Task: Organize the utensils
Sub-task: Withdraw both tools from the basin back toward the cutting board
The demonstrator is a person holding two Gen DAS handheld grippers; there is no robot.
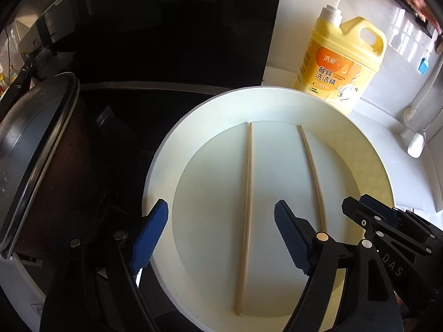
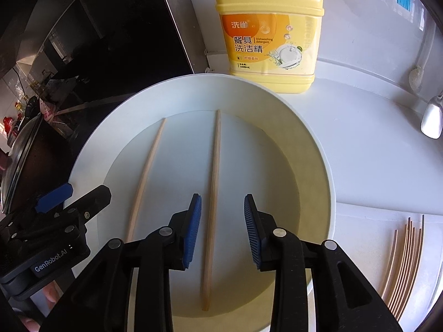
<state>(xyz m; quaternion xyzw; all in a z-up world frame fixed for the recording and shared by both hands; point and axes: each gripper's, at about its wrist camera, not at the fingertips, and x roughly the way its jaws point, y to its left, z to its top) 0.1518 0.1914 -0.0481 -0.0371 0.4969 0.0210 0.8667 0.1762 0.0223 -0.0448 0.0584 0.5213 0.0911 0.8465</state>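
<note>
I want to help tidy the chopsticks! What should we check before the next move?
1. Left hand-held gripper open, nothing held: ok.
2. Right hand-held gripper open, not squeezing: ok.
3. Left chopstick lying flat in the white plate: ok.
4. Right chopstick flat in the plate, apart from the other: ok.
5. More chopsticks waiting on the counter, right of the plate: ok.
6. Detergent bottle standing behind the plate, out of the way: ok.

White counter (image 2: pixel 373 166): plate (image 2: pixel 318 149), detergent jug (image 2: pixel 270 36)
</note>
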